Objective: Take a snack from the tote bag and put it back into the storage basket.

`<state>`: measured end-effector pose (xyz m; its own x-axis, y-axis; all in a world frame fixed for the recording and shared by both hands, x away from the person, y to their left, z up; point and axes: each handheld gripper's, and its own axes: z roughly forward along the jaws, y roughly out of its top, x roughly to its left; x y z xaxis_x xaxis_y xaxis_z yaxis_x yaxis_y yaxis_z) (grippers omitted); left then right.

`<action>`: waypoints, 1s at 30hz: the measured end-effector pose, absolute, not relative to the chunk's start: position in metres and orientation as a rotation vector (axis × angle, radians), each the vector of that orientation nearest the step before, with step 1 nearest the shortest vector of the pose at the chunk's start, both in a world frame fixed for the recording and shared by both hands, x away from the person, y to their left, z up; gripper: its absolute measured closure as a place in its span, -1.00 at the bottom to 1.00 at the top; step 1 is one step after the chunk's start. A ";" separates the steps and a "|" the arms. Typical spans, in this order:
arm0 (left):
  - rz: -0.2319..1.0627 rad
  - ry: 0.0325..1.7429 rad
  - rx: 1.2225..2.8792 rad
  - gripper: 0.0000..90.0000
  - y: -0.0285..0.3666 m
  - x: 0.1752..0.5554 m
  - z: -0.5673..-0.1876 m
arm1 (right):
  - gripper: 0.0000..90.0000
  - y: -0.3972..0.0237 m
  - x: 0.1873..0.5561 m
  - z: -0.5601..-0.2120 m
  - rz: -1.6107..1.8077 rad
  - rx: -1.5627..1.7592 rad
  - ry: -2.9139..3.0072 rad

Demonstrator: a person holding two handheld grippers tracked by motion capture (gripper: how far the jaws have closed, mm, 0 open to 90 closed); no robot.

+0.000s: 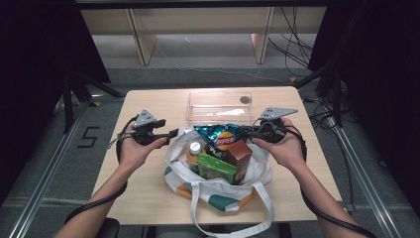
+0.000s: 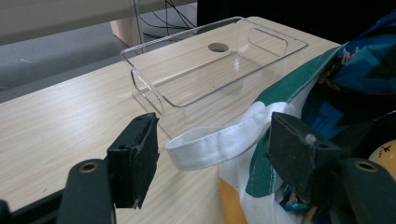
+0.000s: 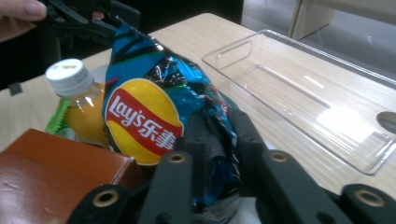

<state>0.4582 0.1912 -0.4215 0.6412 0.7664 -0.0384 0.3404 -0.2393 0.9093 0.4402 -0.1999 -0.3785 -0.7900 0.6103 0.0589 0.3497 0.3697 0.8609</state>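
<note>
The right gripper [image 3: 217, 140] is clamping its fingers [image 3: 198, 149] onto the lower corner of a blue Lay's chip bag [image 3: 144, 116], the foil crumpling between the pads. The chip bag [image 1: 218, 136] is standing at the far side of an open white-and-green tote bag [image 1: 218, 193] lying at the middle of the table [image 1: 148, 106]. Packed around it are sitting an orange drink bottle with a white cap [image 1: 194, 151], a green box [image 1: 216, 168] and a brown box [image 1: 240, 156]. The left gripper [image 2: 210, 158] is hovering at the tote's left edge with its fingers [image 2: 135, 158] standing wide apart; a white tote handle [image 2: 215, 144] is lying between them, with neither pad pressing on it. A clear plastic bin [image 1: 219, 106] is resting on the table just beyond the tote.
</note>
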 end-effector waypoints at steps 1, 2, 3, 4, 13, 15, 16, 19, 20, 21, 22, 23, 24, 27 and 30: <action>0.519 0.886 1.835 -0.28 0.191 0.458 -0.422 | 0.85 -0.198 0.439 -0.380 1.396 0.870 2.368; 0.520 0.884 1.835 -0.28 0.191 0.458 -0.422 | 0.89 -0.197 0.438 -0.380 1.383 0.866 2.356; 0.520 0.884 1.835 -0.28 0.191 0.458 -0.422 | 0.91 -0.197 0.437 -0.379 1.373 0.864 2.371; 0.520 0.884 1.833 -0.28 0.191 0.458 -0.422 | 0.93 -0.196 0.437 -0.379 1.371 0.863 2.360; 0.517 0.894 1.826 -0.28 0.191 0.458 -0.423 | 0.99 -0.193 0.433 -0.380 1.427 0.848 2.292; 0.514 0.893 1.826 -0.28 0.191 0.458 -0.423 | 0.99 -0.194 0.433 -0.380 1.421 0.840 2.267; 0.517 0.897 1.825 -0.28 0.191 0.458 -0.423 | 1.00 -0.194 0.431 -0.380 1.436 0.867 2.272; 0.515 0.898 1.824 -0.28 0.191 0.458 -0.423 | 1.00 -0.195 0.430 -0.380 1.457 0.846 2.246; 0.516 0.899 1.826 -0.28 0.191 0.458 -0.423 | 1.00 -0.195 0.429 -0.379 1.457 0.860 2.236; 0.516 0.899 1.826 -0.28 0.191 0.458 -0.423 | 1.00 -0.195 0.429 -0.379 1.457 0.860 2.236; 0.516 0.898 1.825 -0.28 0.191 0.458 -0.423 | 1.00 -0.195 0.428 -0.378 1.459 0.863 2.236; 0.517 0.898 1.827 -0.28 0.191 0.458 -0.423 | 1.00 -0.195 0.429 -0.378 1.475 0.825 2.211; 0.517 0.897 1.826 -0.28 0.191 0.458 -0.423 | 1.00 -0.195 0.428 -0.378 1.484 0.837 2.222; 0.513 0.897 1.823 -0.28 0.192 0.459 -0.423 | 1.00 -0.195 0.427 -0.377 1.487 0.835 2.215; 0.518 0.895 1.827 -0.28 0.193 0.459 -0.423 | 1.00 -0.194 0.425 -0.375 1.505 0.831 2.207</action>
